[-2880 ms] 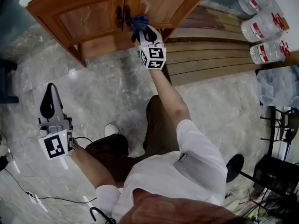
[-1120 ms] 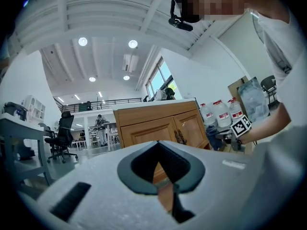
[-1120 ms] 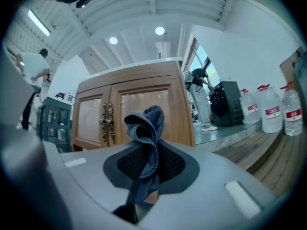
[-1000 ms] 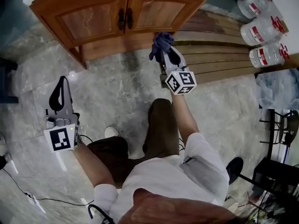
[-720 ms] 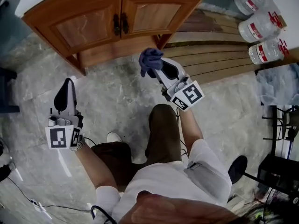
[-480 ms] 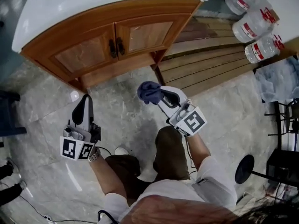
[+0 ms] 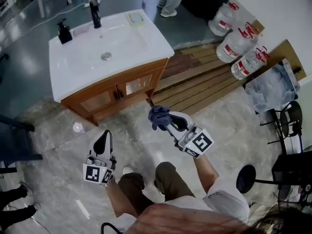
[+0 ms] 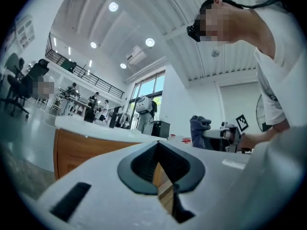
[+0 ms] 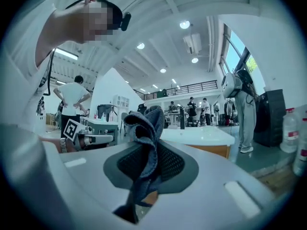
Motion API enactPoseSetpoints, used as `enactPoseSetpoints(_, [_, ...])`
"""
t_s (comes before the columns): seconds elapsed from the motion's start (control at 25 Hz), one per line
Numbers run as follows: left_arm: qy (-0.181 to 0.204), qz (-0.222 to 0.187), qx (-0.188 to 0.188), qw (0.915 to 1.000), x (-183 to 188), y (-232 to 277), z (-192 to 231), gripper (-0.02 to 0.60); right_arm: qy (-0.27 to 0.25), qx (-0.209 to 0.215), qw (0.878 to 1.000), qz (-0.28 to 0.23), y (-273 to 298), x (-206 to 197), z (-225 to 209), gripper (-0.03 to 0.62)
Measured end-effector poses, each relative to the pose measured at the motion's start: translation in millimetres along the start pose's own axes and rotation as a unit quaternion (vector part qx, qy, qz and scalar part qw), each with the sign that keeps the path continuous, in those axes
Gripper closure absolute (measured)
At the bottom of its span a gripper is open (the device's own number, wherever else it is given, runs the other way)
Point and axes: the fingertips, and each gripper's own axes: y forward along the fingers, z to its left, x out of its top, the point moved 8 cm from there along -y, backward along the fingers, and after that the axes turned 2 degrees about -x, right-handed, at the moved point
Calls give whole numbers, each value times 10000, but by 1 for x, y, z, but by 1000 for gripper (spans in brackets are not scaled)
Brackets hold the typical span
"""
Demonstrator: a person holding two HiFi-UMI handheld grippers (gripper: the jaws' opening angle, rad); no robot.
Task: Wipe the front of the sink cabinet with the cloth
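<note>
Between the right gripper's point(image 9: 147, 172) jaws hangs the cloth point(image 9: 146, 128), a blue-grey rag pinched low in the dark pads with a crumpled fold standing up above them. The jaws are clamped on it, nearly together. The left gripper point(image 8: 160, 170) has its jaws closed tip to tip with nothing between them; only a sliver of wood shows through the slit lower down.

From the head view, the right gripper point(image 7: 165, 122) is held out in front of the person at about waist level, with the cloth point(image 7: 158, 117) bunched at its tip and in the air. The left gripper point(image 7: 103, 139) is lower, to the left, and points down toward the marble floor point(image 7: 58, 145).

About 3 seconds ago the cloth was pressed against the sink cabinet's point(image 7: 105, 101) doors, close to the 2 dark handles point(image 7: 117, 94). Since then the right gripper has pulled away and the person has risen and backed off, so the whole white basin point(image 7: 83, 52) is now in view and the cloth is well apart from the wooden front. That suggests the wiping pass is finished or paused; any further wiping would mean closing in again.
</note>
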Motion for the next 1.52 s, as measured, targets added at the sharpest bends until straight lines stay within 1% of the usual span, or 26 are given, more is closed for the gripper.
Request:
enactPoseSetpoints(0.08, [97,-18,-26,9999,56,-2,-20,577,45,-13,10000,-68,-13,51,5,526])
enactPoseSetpoints(0.16, [177,-26,-64,9998,101,-7,-37,577,55,34,9998,-170,-20,92,12,526])
enactPoseSetpoints(0.28, [250,-47,-149,9996,137,-18,-49,577,-5,67,9994,-332,-18,132,27,526])
enactPoseSetpoints(0.32, [178,-40,-125,9998,149,-21,-57,577,-27,62,9994,-348,-23,147,30,526])
enactPoseSetpoints(0.4, [5,55,4,10000,180,-17,-86,577,-54,30,9994,-350,-45,188,33,526])
enactPoseSetpoints(0.44, [26,127,33,9999,199,-10,-101,577,-41,12,9992,-387,-53,210,34,526])
enactPoseSetpoints(0.48, [125,180,9,9998,220,-4,-115,577,-4,13,9990,-458,-59,229,35,526])
enactPoseSetpoints(0.56, [316,166,-61,9993,261,5,-138,577,39,64,9982,-591,-67,265,40,526])
enactPoseSetpoints(0.68, [425,147,-77,9990,303,-1,-165,577,-60,89,9977,-666,-88,300,52,526])
enactPoseSetpoints(0.8, [549,189,-3,9983,321,-14,-180,577,28,48,9972,-741,-107,310,60,526])
enactPoseSetpoints(0.92, [471,190,119,9986,327,-29,-193,577,198,106,9971,-733,-118,315,67,526])
enactPoseSetpoints(1.04, [464,219,73,9987,332,-44,-199,577,128,121,9972,-731,-128,328,77,526])
enactPoseSetpoints(1.12, [485,236,23,9985,335,-53,-199,577,100,45,9969,-781,-133,337,84,526])
enactPoseSetpoints(1.24, [565,387,33,9976,344,-77,-188,577,203,-136,9956,-907,-136,338,102,526])
enactPoseSetpoints(1.32, [522,373,40,9979,344,-85,-186,577,189,-220,9961,-834,-141,335,110,528])
enactPoseSetpoints(1.44, [413,240,92,9988,345,-91,-183,577,3,-278,9977,-610,-139,336,116,530])
enactPoseSetpoints(1.52, [412,256,8,9988,347,-92,-181,577,21,-341,9974,-635,-136,338,119,531])
